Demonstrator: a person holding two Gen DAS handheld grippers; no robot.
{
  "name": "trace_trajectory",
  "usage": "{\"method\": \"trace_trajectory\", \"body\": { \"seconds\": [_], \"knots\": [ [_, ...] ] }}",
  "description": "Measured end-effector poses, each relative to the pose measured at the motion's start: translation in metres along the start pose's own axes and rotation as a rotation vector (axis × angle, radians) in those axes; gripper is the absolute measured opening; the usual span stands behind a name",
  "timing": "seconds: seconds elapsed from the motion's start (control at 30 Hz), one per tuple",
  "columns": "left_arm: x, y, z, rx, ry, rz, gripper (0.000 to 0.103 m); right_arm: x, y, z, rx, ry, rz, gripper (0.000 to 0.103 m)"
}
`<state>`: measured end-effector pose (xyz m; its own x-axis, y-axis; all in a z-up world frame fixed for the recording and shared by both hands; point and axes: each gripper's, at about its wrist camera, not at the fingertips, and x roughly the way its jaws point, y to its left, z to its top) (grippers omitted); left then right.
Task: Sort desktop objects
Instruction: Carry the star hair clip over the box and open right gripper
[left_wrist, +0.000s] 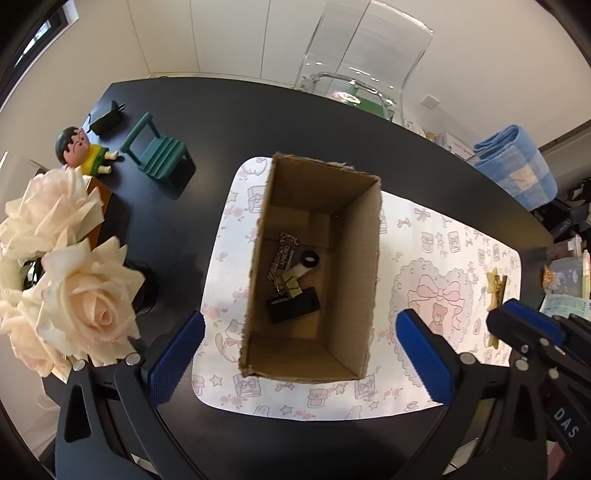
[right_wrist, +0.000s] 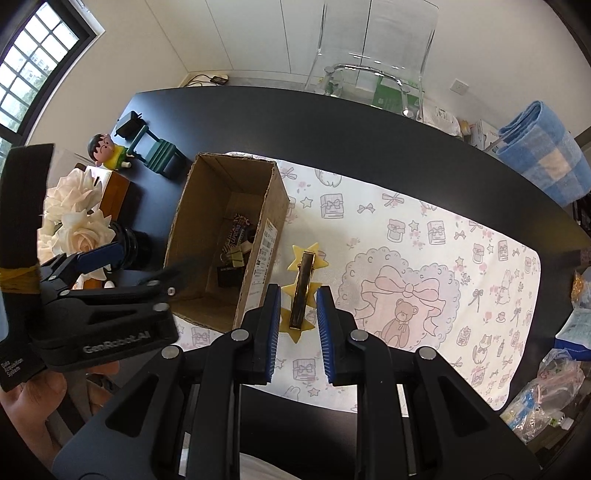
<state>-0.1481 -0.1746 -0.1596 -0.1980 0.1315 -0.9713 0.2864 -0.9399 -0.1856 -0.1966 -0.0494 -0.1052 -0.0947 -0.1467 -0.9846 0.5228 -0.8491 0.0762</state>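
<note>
White walls (right_wrist: 258, 33), gridded window (right_wrist: 33, 62), clear chair (right_wrist: 373, 44)

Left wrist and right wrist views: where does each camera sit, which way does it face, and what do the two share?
Left wrist: on the left gripper, looking down into the cardboard box; its own open blue fingers frame it, the right gripper at the edge.
Right wrist: on the right gripper, looking down at the star hair clip; the left gripper and a hand show.
Shared: box, clip, patterned mat.

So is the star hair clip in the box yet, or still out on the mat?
Out. The star hair clip lies on the mat beside the cardboard box, between the open right gripper's fingers.
</note>
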Motion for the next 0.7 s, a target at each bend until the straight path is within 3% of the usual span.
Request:
{"method": "trace_trajectory", "body": {
  "seconds": [0.33,0.7],
  "knots": [
    [-0.018,0.038,-0.022,-0.094,-0.008,0.036,0.103,0.004,0.031,0.006,-0.064,0.002,0.021,0.02],
    [-0.042,0.108,-0.056,-0.32,-0.03,0.076,0.103,0.026,0.099,0.013,-0.223,0.033,0.051,0.02]
  ]
}}
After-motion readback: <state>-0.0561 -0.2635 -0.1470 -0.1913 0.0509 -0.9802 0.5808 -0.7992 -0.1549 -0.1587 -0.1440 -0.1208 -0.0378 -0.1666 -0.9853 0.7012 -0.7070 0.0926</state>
